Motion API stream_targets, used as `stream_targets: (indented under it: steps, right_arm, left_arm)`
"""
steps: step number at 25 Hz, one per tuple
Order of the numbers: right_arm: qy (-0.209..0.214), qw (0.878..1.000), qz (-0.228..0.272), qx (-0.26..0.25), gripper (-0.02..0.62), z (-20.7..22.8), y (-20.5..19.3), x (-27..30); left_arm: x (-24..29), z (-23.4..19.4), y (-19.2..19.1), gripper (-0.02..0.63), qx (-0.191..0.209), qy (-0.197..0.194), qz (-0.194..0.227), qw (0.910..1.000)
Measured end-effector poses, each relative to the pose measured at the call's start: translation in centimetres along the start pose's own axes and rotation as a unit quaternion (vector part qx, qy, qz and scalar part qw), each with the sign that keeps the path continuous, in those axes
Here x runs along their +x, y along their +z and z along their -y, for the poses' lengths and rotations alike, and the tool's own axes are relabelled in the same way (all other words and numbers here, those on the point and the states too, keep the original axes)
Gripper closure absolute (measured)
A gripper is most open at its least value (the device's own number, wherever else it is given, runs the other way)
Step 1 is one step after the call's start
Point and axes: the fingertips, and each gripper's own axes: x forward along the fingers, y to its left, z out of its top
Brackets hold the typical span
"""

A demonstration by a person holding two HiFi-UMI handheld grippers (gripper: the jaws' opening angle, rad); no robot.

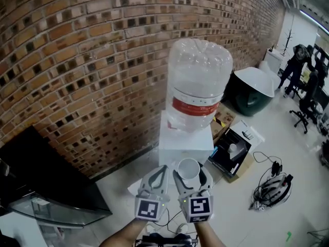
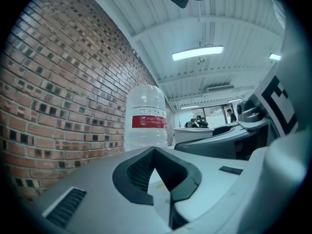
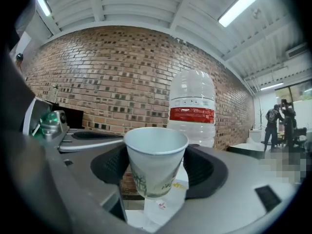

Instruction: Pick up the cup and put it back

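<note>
White paper cup (image 3: 155, 165) stands clamped in the right tool (image 1: 191, 176); left tool (image 2: 155, 150) jaws pressed together.

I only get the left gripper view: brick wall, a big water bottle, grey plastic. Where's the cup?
Observer: The right tool grips the paper cup, upright, between its jaws.
Visitor: What's under that bottle?
Observer: In the head view the bottle stands on a white dispenser.
Visitor: Anything on the floor?
Observer: An open box and coiled cables, right of the dispenser.
</note>
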Motion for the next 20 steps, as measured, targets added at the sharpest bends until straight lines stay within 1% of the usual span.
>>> stream_targets:
  steps: [4, 9, 11, 15, 20]
  right_arm:
    - [-0.003, 1.0, -0.009, -0.024, 0.245, -0.2, 0.1, -1.3]
    - [-0.006, 1.0, 0.004, -0.005, 0.245, -0.6, 0.6, -4.2]
    - [-0.001, 1.0, 0.01, -0.006, 0.245, -1.1, 1.0, -5.8]
    - [0.01, 1.0, 0.014, -0.007, 0.245, -1.9, 0.9, -10.2]
    - [0.03, 0.999, 0.019, -0.009, 0.245, -2.8, -0.1, -17.4]
  left_arm:
    - [-0.8, 0.5, 0.6, 0.609, -0.008, -0.007, 0.002, 0.9999]
    - [-2.6, 2.4, 1.8, 0.609, -0.016, -0.011, 0.003, 0.9998]
    - [-3.6, 3.4, 2.4, 0.609, -0.014, -0.009, 0.008, 0.9998]
    - [-6.6, 6.9, 3.5, 0.609, 0.0, -0.003, 0.008, 1.0]
    - [-12.2, 11.8, 5.0, 0.611, 0.005, 0.024, 0.011, 0.9996]
